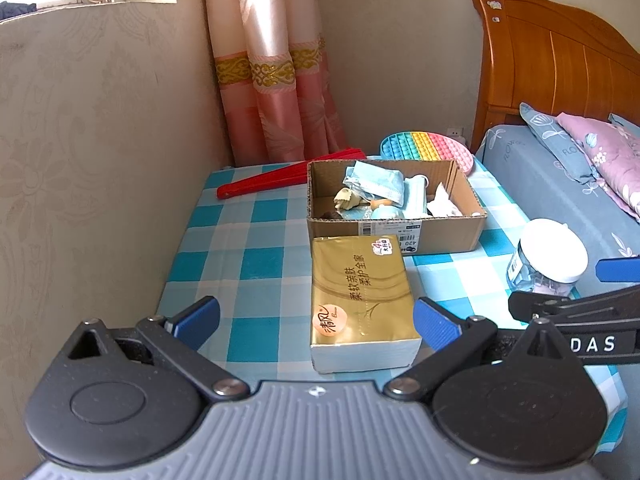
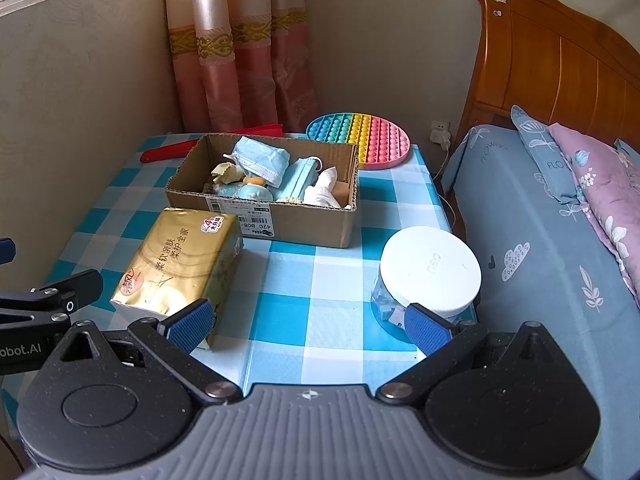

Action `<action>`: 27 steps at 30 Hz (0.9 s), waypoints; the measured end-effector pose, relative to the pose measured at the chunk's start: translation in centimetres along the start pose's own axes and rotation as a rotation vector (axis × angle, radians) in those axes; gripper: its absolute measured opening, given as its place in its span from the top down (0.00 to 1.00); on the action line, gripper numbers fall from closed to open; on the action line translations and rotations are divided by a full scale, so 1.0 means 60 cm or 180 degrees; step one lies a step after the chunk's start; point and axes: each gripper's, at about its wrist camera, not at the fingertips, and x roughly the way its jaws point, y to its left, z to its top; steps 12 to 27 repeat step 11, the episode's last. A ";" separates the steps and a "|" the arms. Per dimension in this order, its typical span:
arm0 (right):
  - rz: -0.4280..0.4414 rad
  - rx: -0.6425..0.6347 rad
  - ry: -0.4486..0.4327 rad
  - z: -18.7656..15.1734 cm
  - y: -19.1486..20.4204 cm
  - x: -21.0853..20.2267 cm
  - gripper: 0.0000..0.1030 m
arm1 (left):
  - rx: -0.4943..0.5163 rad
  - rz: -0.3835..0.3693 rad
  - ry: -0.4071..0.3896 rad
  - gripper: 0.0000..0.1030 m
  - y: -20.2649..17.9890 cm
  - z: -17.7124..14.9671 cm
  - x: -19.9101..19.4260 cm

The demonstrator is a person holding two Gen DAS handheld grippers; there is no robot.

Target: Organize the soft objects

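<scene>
- The left gripper (image 1: 316, 322) is nearest in its own view; its two blue fingers stand wide apart and hold nothing, with the near end of the tissue pack between them.
- The right gripper (image 2: 310, 324) also has its fingers spread wide, and nothing is between the pads; it hangs over the checked tablecloth (image 2: 304, 280), with the tissue pack at its left finger and the jar at its right finger.
- The gold tissue pack (image 1: 360, 300) lies flat on the tablecloth, just in front of the cardboard box; I cannot tell if it touches the box.
- A clear jar with a white lid (image 2: 430, 270) stands upright near the right edge of the table, apart from the box.
- The cardboard box (image 2: 304, 222) sits open in the middle of the table. Inside it are the soft things: blue face masks (image 2: 262, 158), a white crumpled cloth (image 2: 324, 190), a pale yellow piece (image 2: 226, 172) and a light blue round thing (image 2: 252, 192) which I cannot identify.
- Behind the box, a red folded fan (image 1: 260, 184) lies to the left and a round rainbow bubble toy (image 2: 368, 140) lies to the right.
- Farthest are the pink curtain (image 1: 276, 80) in the corner and the bed (image 2: 540, 240) with a wooden headboard (image 2: 560, 60) on the right side.
</scene>
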 end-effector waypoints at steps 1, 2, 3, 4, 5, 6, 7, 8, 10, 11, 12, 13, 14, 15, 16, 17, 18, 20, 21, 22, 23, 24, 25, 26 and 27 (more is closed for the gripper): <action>0.0001 -0.0001 0.0001 0.000 0.000 0.000 0.00 | -0.0001 0.0001 -0.0001 0.01 -0.001 0.000 -0.001; 0.0001 -0.0003 0.0000 -0.001 0.001 -0.001 0.00 | 0.0000 0.0001 0.0000 0.01 -0.001 0.000 -0.002; 0.0000 -0.0002 -0.0002 -0.001 0.001 -0.001 0.00 | 0.0001 0.0001 -0.0001 0.01 -0.001 0.000 -0.002; 0.0001 -0.0003 -0.0002 -0.001 0.001 -0.001 0.00 | 0.0002 0.0000 -0.0003 0.01 -0.001 0.000 -0.002; 0.0001 -0.0001 -0.0002 -0.001 0.002 -0.001 0.00 | 0.0001 -0.0001 -0.0004 0.01 -0.001 0.000 -0.002; 0.0000 -0.0001 -0.0004 -0.001 0.002 -0.002 0.00 | 0.0000 -0.0001 -0.0004 0.01 -0.001 0.000 -0.002; -0.0002 -0.0002 -0.0004 -0.001 0.002 -0.001 0.00 | 0.0003 0.0001 -0.0003 0.01 -0.001 0.000 -0.002; -0.0003 -0.0003 -0.0004 0.000 0.003 -0.002 0.00 | 0.0004 0.0002 -0.0003 0.01 -0.001 0.000 -0.002; -0.0004 -0.0002 -0.0005 0.000 0.003 -0.002 0.00 | -0.0001 -0.0001 0.0000 0.01 -0.001 0.000 -0.002; -0.0003 -0.0002 -0.0005 0.000 0.003 -0.002 0.00 | -0.0002 -0.0002 -0.0002 0.01 -0.001 0.000 -0.002; -0.0003 -0.0002 -0.0005 0.000 0.003 -0.002 0.00 | -0.0002 -0.0002 -0.0002 0.01 -0.001 0.000 -0.002; -0.0003 -0.0002 -0.0005 0.000 0.003 -0.002 0.00 | -0.0002 -0.0002 -0.0002 0.01 -0.001 0.000 -0.002; -0.0003 -0.0002 -0.0005 0.000 0.003 -0.002 0.00 | -0.0002 -0.0002 -0.0002 0.01 -0.001 0.000 -0.002; -0.0003 -0.0002 -0.0005 0.000 0.003 -0.002 0.00 | -0.0002 -0.0002 -0.0002 0.01 -0.001 0.000 -0.002; -0.0003 -0.0002 -0.0005 0.000 0.003 -0.002 0.00 | -0.0002 -0.0002 -0.0002 0.01 -0.001 0.000 -0.002; -0.0003 -0.0002 -0.0005 0.000 0.003 -0.002 0.00 | -0.0002 -0.0002 -0.0002 0.01 -0.001 0.000 -0.002; -0.0003 -0.0002 -0.0005 0.000 0.003 -0.002 0.00 | -0.0002 -0.0002 -0.0002 0.01 -0.001 0.000 -0.002; -0.0003 -0.0002 -0.0005 0.000 0.003 -0.002 0.00 | -0.0002 -0.0002 -0.0002 0.01 -0.001 0.000 -0.002; -0.0003 -0.0002 -0.0005 0.000 0.003 -0.002 0.00 | -0.0002 -0.0002 -0.0002 0.01 -0.001 0.000 -0.002; -0.0003 -0.0002 -0.0005 0.000 0.003 -0.002 0.00 | -0.0002 -0.0002 -0.0002 0.01 -0.001 0.000 -0.002; -0.0003 -0.0002 -0.0005 0.000 0.003 -0.002 0.00 | -0.0002 -0.0002 -0.0002 0.01 -0.001 0.000 -0.002; -0.0003 -0.0002 -0.0005 0.000 0.003 -0.002 0.00 | -0.0002 -0.0002 -0.0002 0.01 -0.001 0.000 -0.002; -0.0003 -0.0002 -0.0005 0.000 0.003 -0.002 0.00 | -0.0002 -0.0002 -0.0002 0.01 -0.001 0.000 -0.002; -0.0003 -0.0002 -0.0005 0.000 0.003 -0.002 0.00 | -0.0002 -0.0002 -0.0002 0.01 -0.001 0.000 -0.002; -0.0003 -0.0002 -0.0005 0.000 0.003 -0.002 0.00 | -0.0002 -0.0002 -0.0002 0.01 -0.001 0.000 -0.002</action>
